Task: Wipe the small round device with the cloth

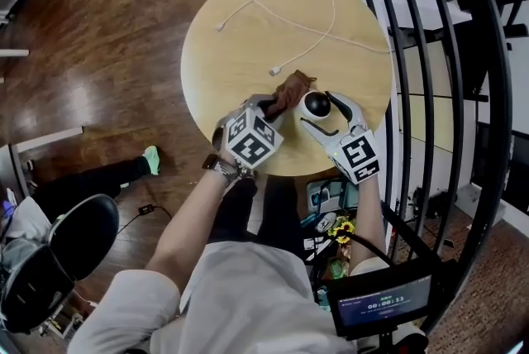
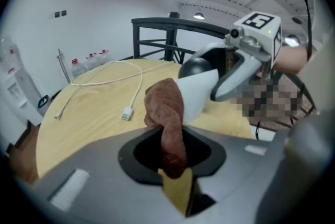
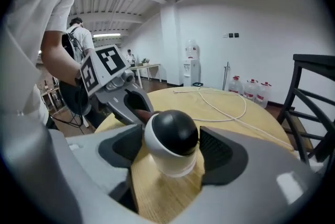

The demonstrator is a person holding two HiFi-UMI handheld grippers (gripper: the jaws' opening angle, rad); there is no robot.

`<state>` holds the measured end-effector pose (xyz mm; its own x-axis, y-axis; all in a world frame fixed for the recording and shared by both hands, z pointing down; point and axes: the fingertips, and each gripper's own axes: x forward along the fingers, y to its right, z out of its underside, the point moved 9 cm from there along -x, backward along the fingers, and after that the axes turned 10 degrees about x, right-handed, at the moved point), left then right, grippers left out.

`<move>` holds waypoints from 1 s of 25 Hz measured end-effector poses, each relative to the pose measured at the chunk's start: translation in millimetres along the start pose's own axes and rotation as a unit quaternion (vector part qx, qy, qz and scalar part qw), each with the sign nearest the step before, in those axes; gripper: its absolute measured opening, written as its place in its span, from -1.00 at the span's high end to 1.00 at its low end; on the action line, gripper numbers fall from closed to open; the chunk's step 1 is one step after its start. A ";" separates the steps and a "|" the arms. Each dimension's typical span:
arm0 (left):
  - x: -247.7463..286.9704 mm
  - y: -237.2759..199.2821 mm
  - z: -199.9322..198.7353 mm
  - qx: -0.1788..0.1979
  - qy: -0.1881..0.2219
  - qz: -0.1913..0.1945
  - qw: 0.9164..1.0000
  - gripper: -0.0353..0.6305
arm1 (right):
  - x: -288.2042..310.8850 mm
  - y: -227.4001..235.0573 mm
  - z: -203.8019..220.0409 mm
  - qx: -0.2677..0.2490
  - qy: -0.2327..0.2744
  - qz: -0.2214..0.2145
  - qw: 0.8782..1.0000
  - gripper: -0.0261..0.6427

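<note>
Nearest, the left tool [image 2: 171,163] pinched the brown cloth [image 2: 165,108], its free end just left of the small round device [image 3: 172,139] at the near edge of the bench [image 1: 240,38], and the right tool [image 3: 170,152] stood wide around that device, so the wiping seemed hardly begun.

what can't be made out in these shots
- Whether cloth touches device: left gripper view, the cloth covers that side of the device; right gripper view, the device hides nearly all the cloth.
- Where the cable leads off the table: head view, lost behind the railing.
- Labels on the bottles: right gripper view, too small.
</note>
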<state>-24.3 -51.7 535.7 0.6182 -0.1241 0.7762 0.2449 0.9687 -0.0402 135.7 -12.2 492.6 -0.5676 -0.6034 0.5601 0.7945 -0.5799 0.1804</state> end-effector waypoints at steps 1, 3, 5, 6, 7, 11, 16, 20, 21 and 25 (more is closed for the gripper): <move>-6.9 -2.8 -0.1 -0.008 0.005 -0.005 1.000 0.60 | 1.6 0.9 0.8 -0.002 -0.004 0.010 1.000 -0.10; -21.6 -8.4 -1.0 -0.019 0.018 -0.016 1.000 0.60 | 3.8 1.1 2.8 0.004 0.000 0.026 1.000 -0.05; -33.6 -13.3 -3.8 -0.021 0.029 -0.029 0.999 0.60 | 3.6 0.5 4.5 0.018 0.010 0.040 0.999 -0.05; -38.0 -15.5 -6.0 -0.019 0.032 -0.037 0.999 0.60 | 3.3 0.3 5.7 0.024 0.014 0.049 0.998 -0.05; -41.5 -17.8 -8.1 -0.019 0.034 -0.044 0.998 0.60 | 3.4 -0.4 6.9 0.030 0.017 0.059 0.998 -0.05; -48.7 -22.8 -12.8 -0.027 0.036 -0.062 0.997 0.60 | 3.3 -8.0 10.7 0.072 0.023 0.125 0.989 -0.02; -51.9 -25.9 -13.9 -0.040 0.047 -0.064 0.996 0.60 | 5.4 -16.4 8.3 0.123 0.022 0.202 0.971 0.03; -52.5 -23.5 -13.6 -0.039 0.049 -0.061 0.996 0.60 | 7.4 -20.1 6.9 0.147 0.018 0.234 0.961 0.04; -53.5 -22.6 -14.6 -0.038 0.051 -0.062 0.996 0.60 | 6.7 -21.6 7.0 0.158 0.019 0.247 0.956 0.04; -58.0 -23.6 -16.3 -0.037 0.058 -0.070 0.995 0.60 | 1.4 -25.3 8.9 0.243 0.038 0.309 0.919 0.04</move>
<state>-53.7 -70.9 481.3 0.6554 -0.2846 0.6997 0.3858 0.9225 0.0138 116.8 6.5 496.0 0.0251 -0.7824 0.6222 0.9621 0.1880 0.1976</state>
